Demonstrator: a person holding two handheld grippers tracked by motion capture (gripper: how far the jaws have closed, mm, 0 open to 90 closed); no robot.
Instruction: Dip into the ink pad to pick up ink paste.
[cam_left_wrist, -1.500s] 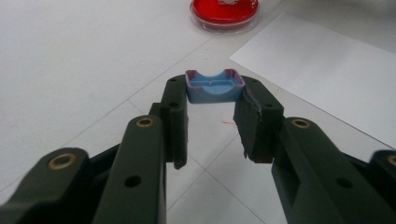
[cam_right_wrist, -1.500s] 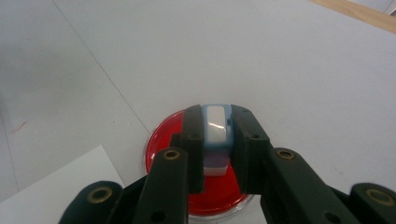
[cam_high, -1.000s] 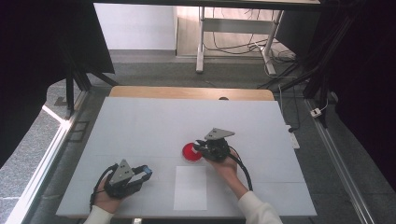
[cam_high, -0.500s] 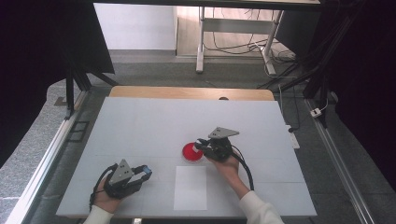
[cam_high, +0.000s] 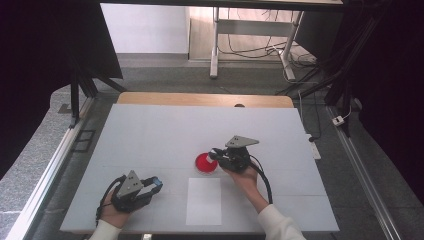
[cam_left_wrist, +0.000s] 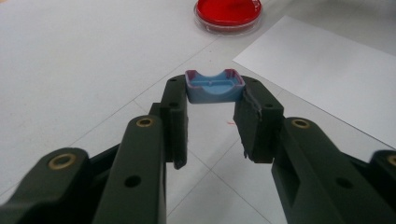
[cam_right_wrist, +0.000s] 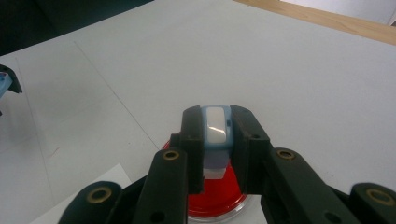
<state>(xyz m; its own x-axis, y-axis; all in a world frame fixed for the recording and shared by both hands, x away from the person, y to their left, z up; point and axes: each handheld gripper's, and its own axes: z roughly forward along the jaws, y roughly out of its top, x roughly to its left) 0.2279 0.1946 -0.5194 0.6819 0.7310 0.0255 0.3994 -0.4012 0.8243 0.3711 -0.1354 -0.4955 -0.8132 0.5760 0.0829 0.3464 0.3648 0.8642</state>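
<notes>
My left gripper (cam_high: 155, 184) (cam_left_wrist: 215, 95) rests near the table's front left, shut on a small blue tray-like piece (cam_left_wrist: 214, 87) (cam_high: 157, 182) held at its tips. My right gripper (cam_high: 216, 154) (cam_right_wrist: 215, 130) hovers at the right rim of a round red dish (cam_high: 205, 162) (cam_right_wrist: 219, 198), shut on a pale blue and white block (cam_right_wrist: 215, 128). The red dish (cam_left_wrist: 228, 13) also lies ahead in the left gripper view. A white paper sheet (cam_high: 204, 201) (cam_left_wrist: 327, 60) lies flat in front of the dish.
The white table (cam_high: 165, 135) has a wooden strip (cam_high: 205, 100) along its far edge. A metal rail (cam_high: 45, 175) runs along the left side. A power strip (cam_high: 313, 149) sits at the right edge.
The right gripper has shifted slightly right and toward the person beside the red dish. The left gripper has stayed put.
</notes>
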